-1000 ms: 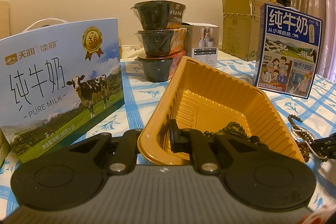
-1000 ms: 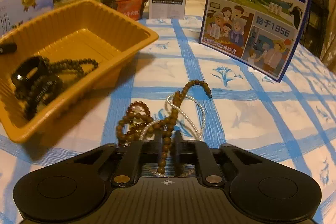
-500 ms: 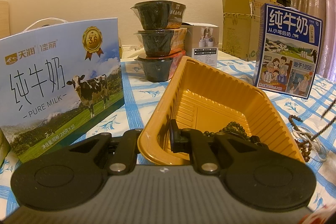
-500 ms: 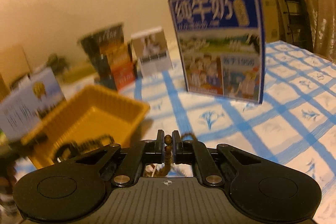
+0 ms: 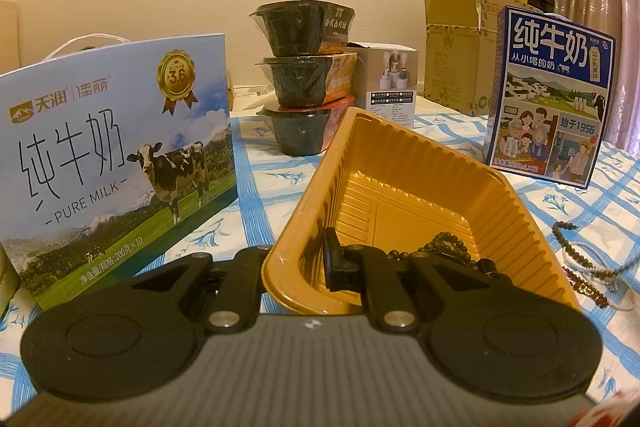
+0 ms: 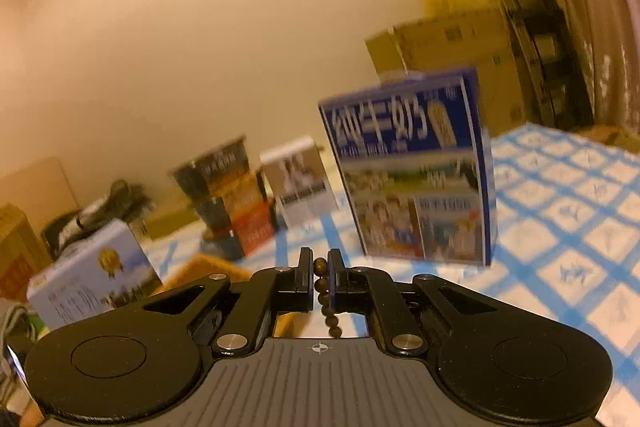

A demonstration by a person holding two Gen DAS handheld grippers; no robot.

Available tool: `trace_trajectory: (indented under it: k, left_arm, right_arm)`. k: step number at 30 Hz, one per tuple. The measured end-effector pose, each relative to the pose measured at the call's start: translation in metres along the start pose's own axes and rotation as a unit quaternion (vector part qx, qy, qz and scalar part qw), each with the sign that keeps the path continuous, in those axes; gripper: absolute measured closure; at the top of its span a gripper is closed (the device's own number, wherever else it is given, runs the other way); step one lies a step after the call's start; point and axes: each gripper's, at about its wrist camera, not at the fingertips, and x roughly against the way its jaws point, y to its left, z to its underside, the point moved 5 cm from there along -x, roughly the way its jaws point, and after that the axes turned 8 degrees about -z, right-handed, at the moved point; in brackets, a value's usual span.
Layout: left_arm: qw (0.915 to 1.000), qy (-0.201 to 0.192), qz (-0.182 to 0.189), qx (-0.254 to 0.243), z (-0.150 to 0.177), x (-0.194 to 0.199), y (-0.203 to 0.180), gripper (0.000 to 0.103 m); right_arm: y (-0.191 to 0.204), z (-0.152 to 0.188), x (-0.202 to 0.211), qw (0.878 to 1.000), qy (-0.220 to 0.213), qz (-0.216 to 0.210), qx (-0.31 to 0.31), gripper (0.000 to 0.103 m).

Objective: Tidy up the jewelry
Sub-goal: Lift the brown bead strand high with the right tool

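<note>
My left gripper [image 5: 296,263] is shut on the near wall of the yellow plastic tray [image 5: 404,163], one finger inside and one outside. Dark bead strings [image 5: 440,243] lie in the tray's near end. To the tray's right, brown bead strands and a white pearl string [image 5: 580,259] lie heaped on the tablecloth, and one strand runs up toward the right edge. In the blurred right wrist view my right gripper [image 6: 320,263] is shut on a brown bead strand [image 6: 326,301] that hangs down between its fingers, high above the table. The tray's corner [image 6: 200,267] shows below left.
A light blue milk carton [image 5: 116,155] stands left of the tray. Stacked dark food bowls [image 5: 304,83] and a small white box [image 5: 390,83] stand behind it. A dark blue milk carton [image 5: 548,99] stands at right, cardboard boxes [image 5: 452,43] beyond. The tablecloth [image 5: 592,199] is blue checked.
My right gripper has risen from the table and rolled, lifting the brown bead strand it pinches. The heap beside the tray has been drawn out. The left gripper and tray stayed still.
</note>
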Motion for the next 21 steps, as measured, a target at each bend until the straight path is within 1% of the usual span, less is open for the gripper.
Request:
trace_trajectory:
  k: [6,14,21]
  left_arm:
    - [1.0000,0.001,-0.001,0.001,-0.001,0.000,0.000,0.092]
    - [1.0000,-0.001,0.000,-0.001,-0.002,-0.002,0.000,0.092]
    - [1.0000,-0.001,-0.001,-0.001,-0.002,-0.002,0.001,0.092]
  right_arm:
    - [0.017,-0.033,0.017,0.999,-0.035,-0.009,0.022,0.096]
    - [0.038,-0.078,0.028,0.996,-0.055,-0.019,0.060,0.096]
    - [0.061,-0.116,0.046,0.991,-0.081,-0.038,0.094,0.096]
